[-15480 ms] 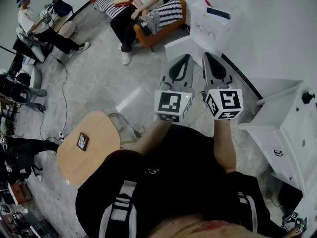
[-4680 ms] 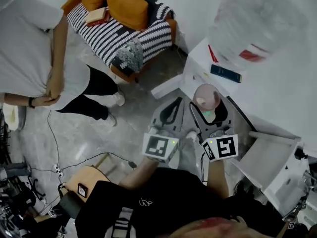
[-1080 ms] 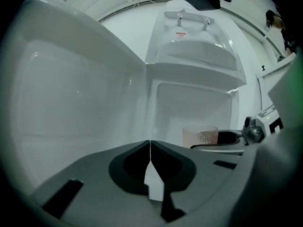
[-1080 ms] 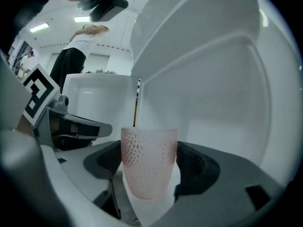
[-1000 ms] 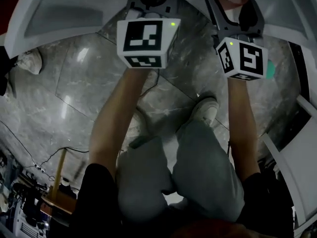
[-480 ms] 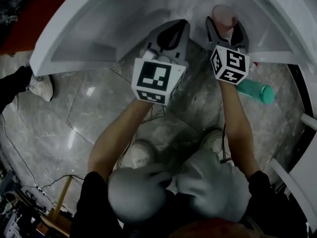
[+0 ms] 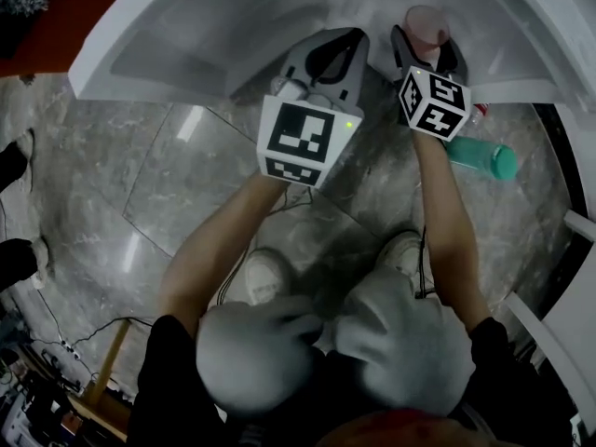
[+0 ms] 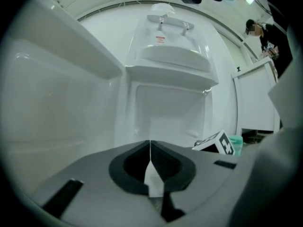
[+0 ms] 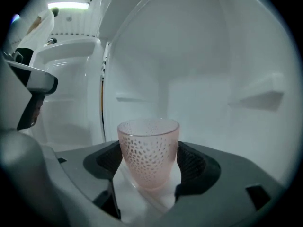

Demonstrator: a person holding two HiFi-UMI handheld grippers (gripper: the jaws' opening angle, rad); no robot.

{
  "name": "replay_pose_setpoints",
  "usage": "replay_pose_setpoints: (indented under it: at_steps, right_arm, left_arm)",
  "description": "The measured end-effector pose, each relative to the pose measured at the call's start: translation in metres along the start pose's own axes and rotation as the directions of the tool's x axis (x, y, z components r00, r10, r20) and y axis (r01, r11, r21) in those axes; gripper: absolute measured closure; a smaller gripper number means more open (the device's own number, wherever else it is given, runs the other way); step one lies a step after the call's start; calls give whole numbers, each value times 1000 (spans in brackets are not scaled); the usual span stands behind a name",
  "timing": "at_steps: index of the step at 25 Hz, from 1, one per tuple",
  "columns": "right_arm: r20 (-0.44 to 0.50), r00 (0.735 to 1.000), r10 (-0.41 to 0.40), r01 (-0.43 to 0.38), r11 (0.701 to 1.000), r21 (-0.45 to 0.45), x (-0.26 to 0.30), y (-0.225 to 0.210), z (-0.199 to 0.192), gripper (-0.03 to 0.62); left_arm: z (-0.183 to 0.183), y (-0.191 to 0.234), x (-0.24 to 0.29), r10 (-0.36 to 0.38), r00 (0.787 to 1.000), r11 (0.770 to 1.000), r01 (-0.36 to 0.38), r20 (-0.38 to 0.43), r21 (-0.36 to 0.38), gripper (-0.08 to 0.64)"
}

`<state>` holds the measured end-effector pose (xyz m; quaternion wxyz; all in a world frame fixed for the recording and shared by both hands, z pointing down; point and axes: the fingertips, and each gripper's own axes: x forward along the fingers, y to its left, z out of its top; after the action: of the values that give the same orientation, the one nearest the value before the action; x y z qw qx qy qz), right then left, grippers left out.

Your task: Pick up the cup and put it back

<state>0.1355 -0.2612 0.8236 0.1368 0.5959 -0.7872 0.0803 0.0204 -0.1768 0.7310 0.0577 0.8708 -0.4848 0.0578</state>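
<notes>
Gripping upright pink cup, seemingly frosted, dimpled — right claw; left claw closed, empty.

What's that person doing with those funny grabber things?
A person holds a grabber in each hand. The right gripper is closed on a pink cup and holds it upright at an open white compartment. The left gripper is shut and empty beside it. A green bottle lies on the floor nearby. I can't tell whether the cup rests on anything yet.
</notes>
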Motion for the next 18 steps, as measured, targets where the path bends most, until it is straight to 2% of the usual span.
replay_pose_setpoints:
  at_steps: [3,5,11,15,18]
  right_arm:
    - [-33,999,18,-14,993,113,1,-3,-6,227]
    - [-53,997,48,-39,987,155,-1,-2,-11,222]
    - [-52,993,103,-98,991,87,-50,24,3,216]
    - [-5,995,97,-96,992,82,-93,21,21,216]
    - [-3,995,104,-103,989,104,-106,22,19,218]
  left_arm:
    - [3,-3,-2,-7,1000,1000,7,10,-24,546]
    - [4,-8,-4,-15,1000,999,15,12,-31,546]
    - [12,-12,-11,-19,999,998,21,32,-58,546]
    - [-3,-32,-10,-48,999,998,47,-26,-39,546]
    - [-9,-38,-12,-63,997,995,60,-40,-74,546]
